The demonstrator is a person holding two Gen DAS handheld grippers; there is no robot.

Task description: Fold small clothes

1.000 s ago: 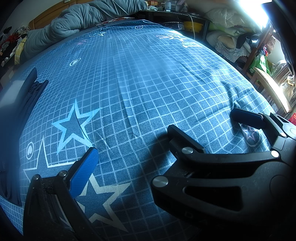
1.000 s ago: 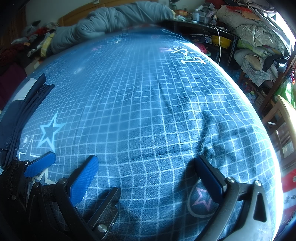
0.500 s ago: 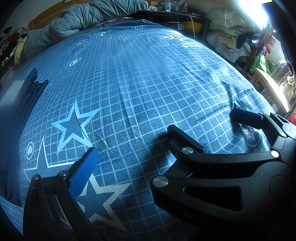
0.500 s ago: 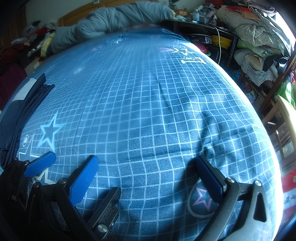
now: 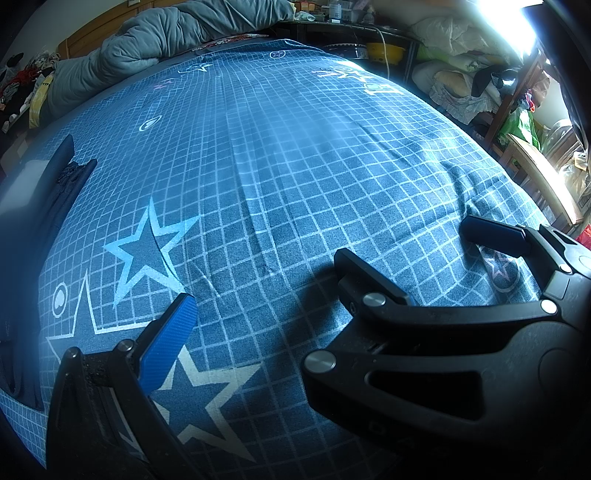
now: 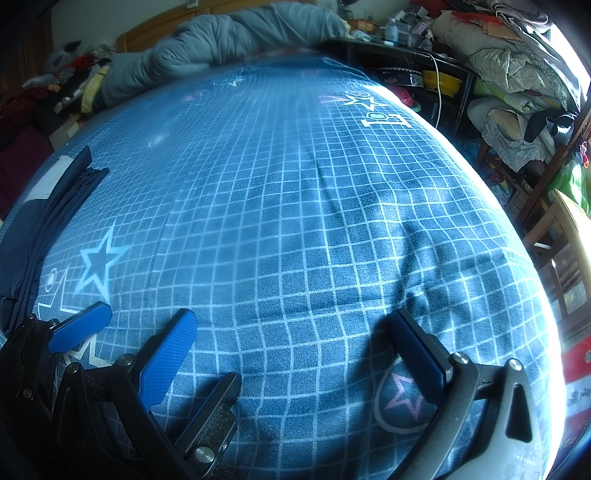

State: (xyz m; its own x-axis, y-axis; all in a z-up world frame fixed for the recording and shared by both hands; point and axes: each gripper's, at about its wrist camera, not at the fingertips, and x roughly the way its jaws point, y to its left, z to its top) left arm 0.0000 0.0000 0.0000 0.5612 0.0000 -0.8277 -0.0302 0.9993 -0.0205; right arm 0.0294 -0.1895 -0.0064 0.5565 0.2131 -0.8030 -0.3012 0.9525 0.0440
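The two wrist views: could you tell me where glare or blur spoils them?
Left wrist view: window glare burns out the top right, and a pale blur hazes the left edge over the dark garment. Right wrist view: overexposure along the right rim, the grey duvet soft.

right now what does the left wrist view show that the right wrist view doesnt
Only the left wrist view: the right gripper side-on, open and empty, plus harsh window glare. Only the right wrist view: the left gripper from outside, also open, and the whole pink star badge. Both: the grid bedsheet, the dark garment at its left edge, the grey duvet.
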